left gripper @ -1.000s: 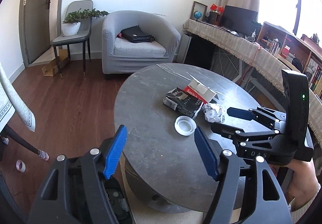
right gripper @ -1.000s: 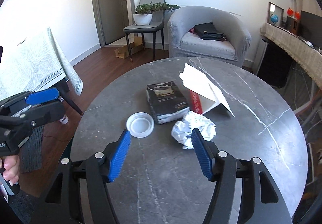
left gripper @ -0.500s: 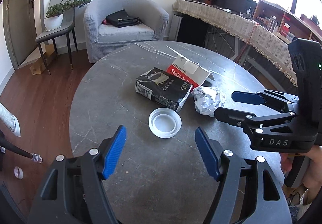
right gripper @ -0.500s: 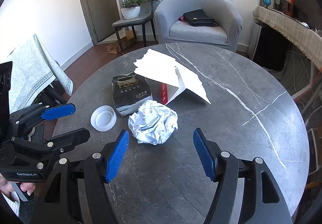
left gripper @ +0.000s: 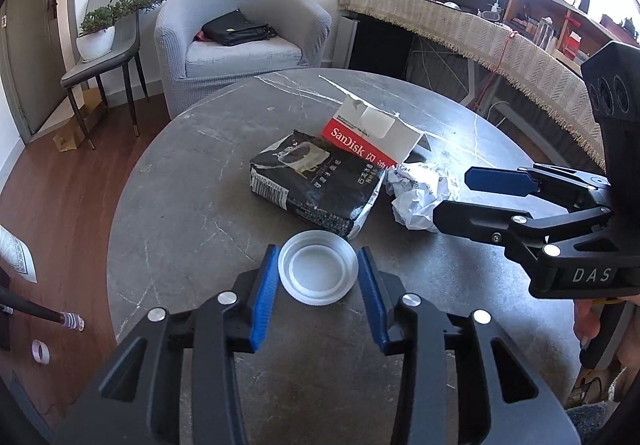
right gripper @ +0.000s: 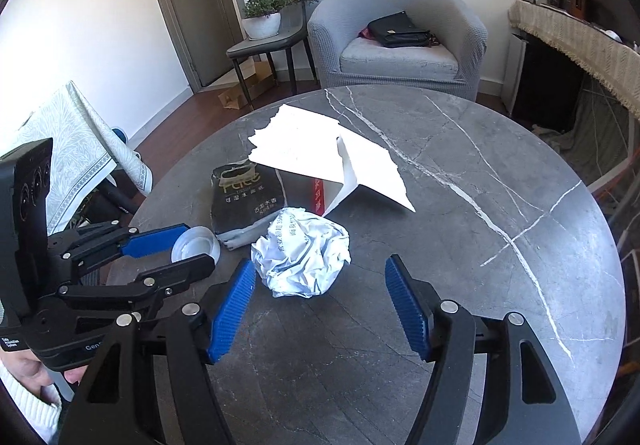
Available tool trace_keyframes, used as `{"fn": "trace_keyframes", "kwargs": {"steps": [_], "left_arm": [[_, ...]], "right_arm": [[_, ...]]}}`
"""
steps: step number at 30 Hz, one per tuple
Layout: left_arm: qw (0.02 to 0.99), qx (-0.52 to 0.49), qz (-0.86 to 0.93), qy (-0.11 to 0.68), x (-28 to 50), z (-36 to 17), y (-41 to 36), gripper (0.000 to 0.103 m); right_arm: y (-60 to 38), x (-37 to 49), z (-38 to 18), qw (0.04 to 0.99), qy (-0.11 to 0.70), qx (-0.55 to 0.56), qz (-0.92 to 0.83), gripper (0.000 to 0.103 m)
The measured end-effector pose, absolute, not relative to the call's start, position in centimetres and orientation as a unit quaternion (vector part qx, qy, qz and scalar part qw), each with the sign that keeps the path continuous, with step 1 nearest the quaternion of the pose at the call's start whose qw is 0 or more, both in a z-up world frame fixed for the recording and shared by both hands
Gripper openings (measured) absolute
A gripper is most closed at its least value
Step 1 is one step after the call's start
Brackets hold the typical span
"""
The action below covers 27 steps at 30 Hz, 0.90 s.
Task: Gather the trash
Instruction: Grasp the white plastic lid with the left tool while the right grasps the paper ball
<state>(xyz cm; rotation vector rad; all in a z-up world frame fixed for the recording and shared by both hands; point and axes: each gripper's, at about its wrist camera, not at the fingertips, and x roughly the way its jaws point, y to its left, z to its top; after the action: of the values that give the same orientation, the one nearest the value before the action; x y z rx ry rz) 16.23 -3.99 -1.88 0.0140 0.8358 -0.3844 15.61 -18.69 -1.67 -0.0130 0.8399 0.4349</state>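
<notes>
A clear plastic lid (left gripper: 319,272) lies on the round grey table (left gripper: 184,205). My left gripper (left gripper: 318,277) straddles it, its blue pads close to the rim on both sides, with slim gaps showing. A crumpled paper ball (right gripper: 302,252) lies in front of my right gripper (right gripper: 320,285), which is open wide and partly around it. Behind them lie a black tissue pack (left gripper: 316,181) and a torn red-and-white SanDisk package (left gripper: 372,133). The lid (right gripper: 196,245) and the left gripper (right gripper: 168,249) also show in the right wrist view.
A grey armchair (left gripper: 240,41) with a black bag stands beyond the table. A chair with a potted plant (left gripper: 100,33) stands at the left by a door. A long cloth-covered bench (left gripper: 480,33) runs along the right. Wooden floor surrounds the table.
Both grippers moved forward and down to the table. The left gripper narrowed around the lid. The right gripper came up to the paper ball, still open.
</notes>
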Motion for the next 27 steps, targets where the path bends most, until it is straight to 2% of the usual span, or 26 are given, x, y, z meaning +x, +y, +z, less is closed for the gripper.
{"fn": "trace_keyframes", "kwargs": {"steps": [21,24,27], "left_arm": [[0.906,-0.009,-0.169,0.388,15.1,0.2,0.2,0.042],[0.907,-0.013,-0.165,0.387,15.0,0.3,1.0,0.042],[0.907,-0.02,-0.164,0.387,14.8,0.6,1.7,0.042]], "right_arm": [[-16.1,16.9,-2.3,0.89,0.412,-0.033,0.193,0.071],[-15.7,17.0,-2.4,0.89,0.414,-0.047,0.184,0.056],[-15.6,16.8,-2.4,0.891,0.413,-0.052,0.181,0.056]]}}
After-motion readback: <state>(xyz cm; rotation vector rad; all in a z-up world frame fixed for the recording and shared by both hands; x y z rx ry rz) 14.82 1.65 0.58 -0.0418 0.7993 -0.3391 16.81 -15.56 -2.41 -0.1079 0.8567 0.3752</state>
